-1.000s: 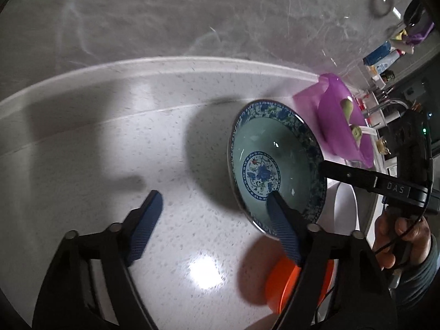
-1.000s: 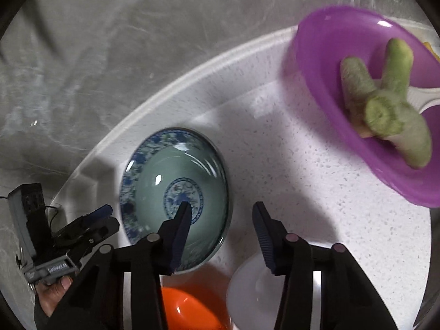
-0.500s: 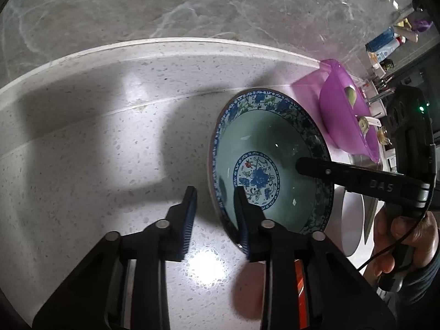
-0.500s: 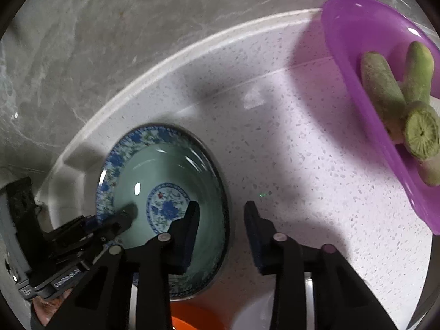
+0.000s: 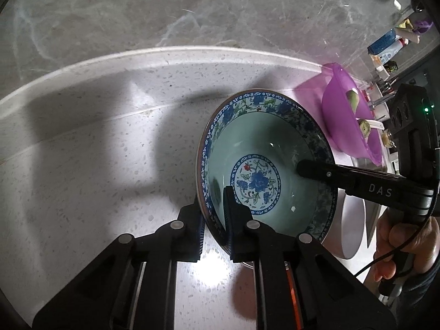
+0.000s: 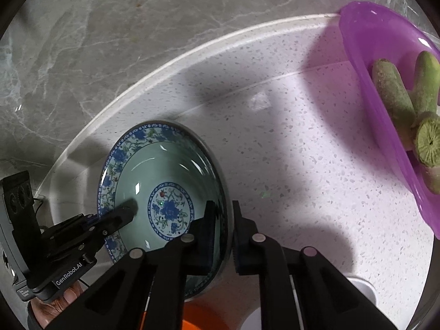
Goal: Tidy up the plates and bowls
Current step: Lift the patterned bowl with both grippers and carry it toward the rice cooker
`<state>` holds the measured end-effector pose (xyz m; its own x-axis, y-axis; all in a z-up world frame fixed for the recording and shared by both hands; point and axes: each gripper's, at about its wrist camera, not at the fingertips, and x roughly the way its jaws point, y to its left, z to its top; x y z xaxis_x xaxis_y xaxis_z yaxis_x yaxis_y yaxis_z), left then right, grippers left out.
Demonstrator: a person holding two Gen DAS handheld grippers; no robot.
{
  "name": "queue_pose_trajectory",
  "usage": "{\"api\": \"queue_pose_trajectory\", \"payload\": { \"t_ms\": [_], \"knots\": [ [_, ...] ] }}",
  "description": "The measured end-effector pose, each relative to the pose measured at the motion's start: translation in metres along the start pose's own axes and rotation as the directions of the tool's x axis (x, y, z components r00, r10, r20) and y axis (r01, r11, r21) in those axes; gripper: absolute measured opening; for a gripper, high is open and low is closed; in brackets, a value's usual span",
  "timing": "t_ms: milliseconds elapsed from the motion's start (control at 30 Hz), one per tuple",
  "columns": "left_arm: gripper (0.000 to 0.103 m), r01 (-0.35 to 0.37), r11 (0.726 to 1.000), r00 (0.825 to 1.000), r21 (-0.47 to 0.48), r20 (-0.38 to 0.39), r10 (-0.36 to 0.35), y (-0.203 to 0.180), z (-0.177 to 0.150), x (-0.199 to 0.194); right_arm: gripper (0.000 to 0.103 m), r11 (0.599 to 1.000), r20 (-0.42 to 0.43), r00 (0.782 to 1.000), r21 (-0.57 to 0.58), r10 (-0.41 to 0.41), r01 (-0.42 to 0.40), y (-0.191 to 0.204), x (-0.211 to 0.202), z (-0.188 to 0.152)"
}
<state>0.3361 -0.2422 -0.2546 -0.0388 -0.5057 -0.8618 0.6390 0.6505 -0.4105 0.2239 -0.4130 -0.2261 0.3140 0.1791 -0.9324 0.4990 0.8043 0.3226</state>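
A blue-and-white patterned bowl (image 5: pixel 264 162) with a pale green inside and a blue flower at its centre is held between both grippers; it also shows in the right wrist view (image 6: pixel 165 181). My left gripper (image 5: pixel 213 206) is shut on its left rim. My right gripper (image 6: pixel 221 217) is shut on its right rim. An orange bowl (image 6: pixel 200 319) and a white bowl (image 5: pixel 353 228) lie under and beside it, mostly hidden.
A purple basin (image 6: pixel 385 88) with green vegetable pieces (image 6: pixel 396 101) stands at the right on the white speckled counter (image 6: pixel 288 151). A grey marble wall (image 5: pixel 192 11) runs behind. Bottles (image 5: pixel 387 46) stand far right.
Both grippers closed from open onto opposite rims of the patterned bowl. The bowl now sits higher and closer in both views.
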Motion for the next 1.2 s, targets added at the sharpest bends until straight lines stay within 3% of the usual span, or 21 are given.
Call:
{"api": "queue_pose_trajectory", "payload": {
  "t_ms": [367, 533, 700, 1000, 1200],
  "knots": [
    [0.011, -0.045, 0.999, 0.993, -0.031, 0.107, 0.048, 0.004, -0.037, -0.094, 0.012, 0.992, 0.040, 0.996, -0.099, 0.085, -0.081, 0.055, -0.045, -0.026],
    [0.010, -0.082, 0.993, 0.982, -0.082, 0.166, 0.094, 0.018, -0.078, -0.149, 0.012, 0.974, 0.031, 0.990, -0.183, 0.141, -0.133, 0.099, -0.061, -0.058],
    [0.011, -0.104, 0.982, 0.972, -0.158, 0.192, 0.134, 0.045, -0.139, -0.193, 0.012, 0.944, -0.010, 0.983, -0.277, 0.183, -0.179, 0.143, -0.067, -0.099],
    [0.012, -0.113, 0.938, 0.977, -0.327, 0.134, 0.164, 0.092, -0.265, -0.212, 0.012, 0.901, -0.158, 0.969, -0.364, 0.190, -0.236, 0.214, -0.018, -0.178],
    [0.012, -0.128, 0.910, 0.980, -0.393, 0.093, 0.178, 0.116, -0.312, -0.196, 0.012, 0.888, -0.214, 0.964, -0.395, 0.159, -0.234, 0.233, 0.017, -0.217]
  ]
}}
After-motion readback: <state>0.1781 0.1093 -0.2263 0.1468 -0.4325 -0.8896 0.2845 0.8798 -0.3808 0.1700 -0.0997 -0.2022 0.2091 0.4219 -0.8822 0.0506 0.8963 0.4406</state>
